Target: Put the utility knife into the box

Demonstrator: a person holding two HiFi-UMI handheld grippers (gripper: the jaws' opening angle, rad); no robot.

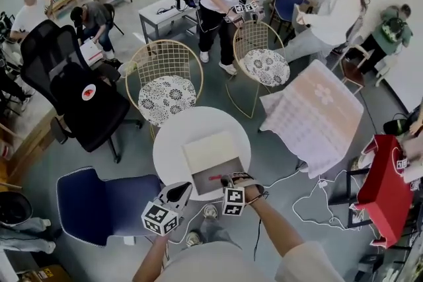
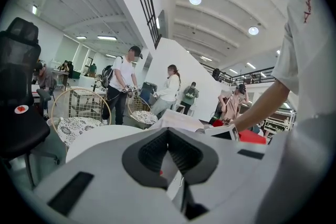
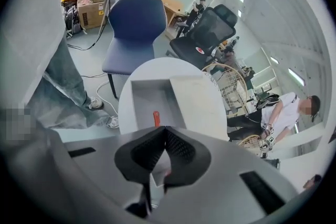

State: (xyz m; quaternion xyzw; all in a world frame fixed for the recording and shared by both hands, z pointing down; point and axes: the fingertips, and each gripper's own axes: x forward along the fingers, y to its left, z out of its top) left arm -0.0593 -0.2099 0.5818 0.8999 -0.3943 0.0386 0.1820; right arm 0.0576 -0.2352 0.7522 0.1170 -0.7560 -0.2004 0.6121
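Observation:
The red utility knife lies flat in the grey tray of the open box, with the pale lid folded back beside it. The box stands on a round white table. My right gripper is shut just above the tray's near edge with nothing gripped; its jaws hide the knife's near end. My left gripper hovers shut and empty at the table's near left edge.
A blue chair stands near left and a black office chair further left. Two gold wire chairs stand behind the table. A pink-clothed table, floor cables and a red stand lie to the right. Several people are around.

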